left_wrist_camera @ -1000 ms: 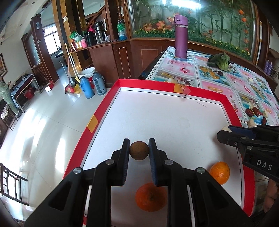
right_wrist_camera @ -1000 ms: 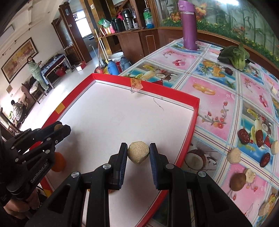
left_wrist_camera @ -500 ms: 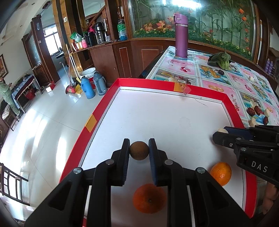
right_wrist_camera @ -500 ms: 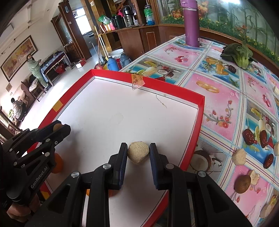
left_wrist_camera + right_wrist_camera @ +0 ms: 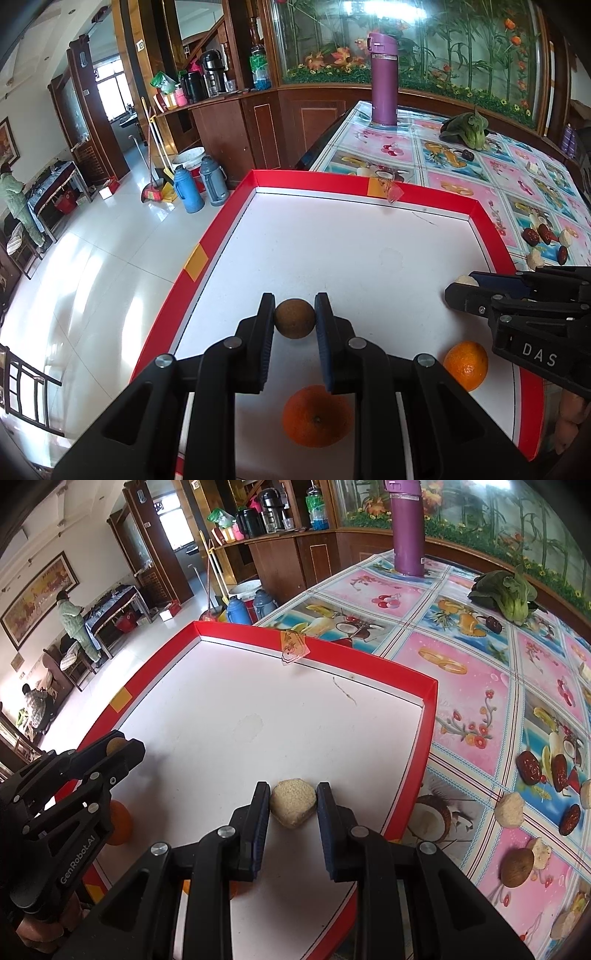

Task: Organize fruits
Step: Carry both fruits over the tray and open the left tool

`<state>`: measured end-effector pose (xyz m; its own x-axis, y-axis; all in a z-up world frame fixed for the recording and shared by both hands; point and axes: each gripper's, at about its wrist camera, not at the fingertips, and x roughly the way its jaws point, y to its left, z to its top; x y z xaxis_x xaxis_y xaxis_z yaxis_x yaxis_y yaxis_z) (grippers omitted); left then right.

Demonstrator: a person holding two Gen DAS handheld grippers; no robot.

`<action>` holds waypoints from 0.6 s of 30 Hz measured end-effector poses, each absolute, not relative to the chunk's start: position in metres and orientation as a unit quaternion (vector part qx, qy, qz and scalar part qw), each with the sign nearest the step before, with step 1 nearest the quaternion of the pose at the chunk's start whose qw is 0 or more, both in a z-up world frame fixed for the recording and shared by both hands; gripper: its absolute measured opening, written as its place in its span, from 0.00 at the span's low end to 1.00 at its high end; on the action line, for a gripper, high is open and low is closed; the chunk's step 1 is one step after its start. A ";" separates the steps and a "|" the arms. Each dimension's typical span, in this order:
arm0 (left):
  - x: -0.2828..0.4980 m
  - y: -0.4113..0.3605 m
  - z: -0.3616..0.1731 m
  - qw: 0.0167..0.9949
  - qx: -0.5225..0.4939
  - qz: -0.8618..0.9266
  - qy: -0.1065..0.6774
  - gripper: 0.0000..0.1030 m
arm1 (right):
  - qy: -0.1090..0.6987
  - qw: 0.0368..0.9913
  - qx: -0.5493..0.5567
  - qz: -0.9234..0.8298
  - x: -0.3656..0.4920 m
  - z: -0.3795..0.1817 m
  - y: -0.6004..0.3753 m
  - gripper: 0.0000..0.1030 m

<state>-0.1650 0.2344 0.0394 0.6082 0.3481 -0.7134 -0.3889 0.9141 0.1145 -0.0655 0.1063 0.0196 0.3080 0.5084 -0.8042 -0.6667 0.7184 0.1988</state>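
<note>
My left gripper (image 5: 294,322) is shut on a round brown fruit (image 5: 294,323) and holds it above the near left part of the white tray with a red rim (image 5: 218,236). Two oranges lie on the tray below: one (image 5: 317,415) under my left fingers, another (image 5: 466,364) near the right rim. My right gripper (image 5: 293,806) is shut on a pale tan peeled fruit (image 5: 293,806) over the tray's near right side. From the left wrist view the right gripper (image 5: 517,295) shows at the right; the left gripper (image 5: 74,775) appears at the left of the right wrist view.
Dark red dates (image 5: 529,768), pale fruit pieces (image 5: 509,809) and a brown fruit (image 5: 518,864) lie on the patterned tablecloth (image 5: 461,686) right of the tray. A purple flask (image 5: 408,528) and leafy greens (image 5: 504,594) stand at the far end. The floor drops off left of the tray.
Both grippers keep their fruits and have drifted slightly; the right gripper has moved leftward over the tray, closer to the left one.
</note>
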 end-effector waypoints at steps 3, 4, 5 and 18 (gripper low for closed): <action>-0.165 0.234 0.039 0.896 -0.024 0.207 0.393 0.23 | 0.464 0.803 -0.087 0.364 -0.065 0.018 0.107 0.24; -0.165 0.234 0.039 0.896 -0.023 0.207 0.393 0.23 | 0.465 0.802 -0.087 0.365 -0.065 0.018 0.107 0.24; -0.165 0.234 0.039 0.895 -0.021 0.208 0.394 0.23 | 0.465 0.802 -0.088 0.364 -0.065 0.019 0.107 0.24; -0.173 0.219 0.048 0.896 -0.003 0.219 0.387 0.47 | 0.452 0.810 -0.060 0.369 -0.069 0.040 0.087 0.24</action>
<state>-0.1728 0.2189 0.0484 0.6048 0.3893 -0.6947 -0.3946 0.9043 0.1632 -0.0693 0.0875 0.0396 0.3185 0.5438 -0.7764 -0.6518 0.7204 0.2372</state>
